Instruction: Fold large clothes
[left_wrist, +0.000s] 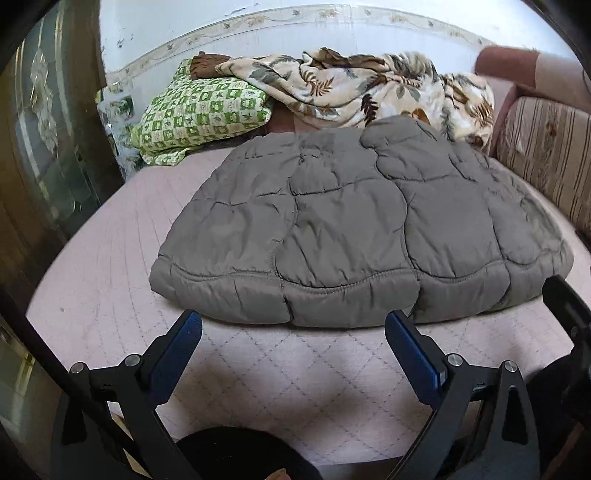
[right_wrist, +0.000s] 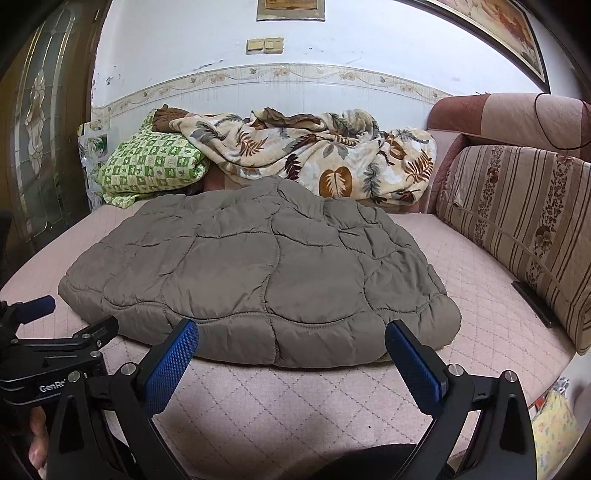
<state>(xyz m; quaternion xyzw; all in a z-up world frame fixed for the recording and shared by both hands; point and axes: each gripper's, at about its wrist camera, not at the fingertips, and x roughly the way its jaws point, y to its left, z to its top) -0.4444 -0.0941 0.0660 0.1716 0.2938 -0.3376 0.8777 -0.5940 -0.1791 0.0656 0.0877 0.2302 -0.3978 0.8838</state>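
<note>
A grey quilted padded garment (left_wrist: 351, 229) lies folded and flat on the pink quilted sofa seat (left_wrist: 110, 280), and the right wrist view shows it too (right_wrist: 258, 273). My left gripper (left_wrist: 293, 325) is open just short of its near hem, nothing between the blue pads. My right gripper (right_wrist: 291, 334) is also open, its fingertips at the hem's near edge, not gripping. The left gripper's body (right_wrist: 48, 339) shows at the left edge of the right wrist view. The right gripper's body (left_wrist: 569, 314) shows at the right edge of the left wrist view.
A leaf-print blanket (right_wrist: 325, 155) and a green checked pillow (right_wrist: 151, 166) are piled at the back by the wall. A striped sofa cushion (right_wrist: 517, 229) lines the right side. A glass-panelled door (right_wrist: 40, 122) stands left. A dark strip (right_wrist: 532, 299) lies by the cushion.
</note>
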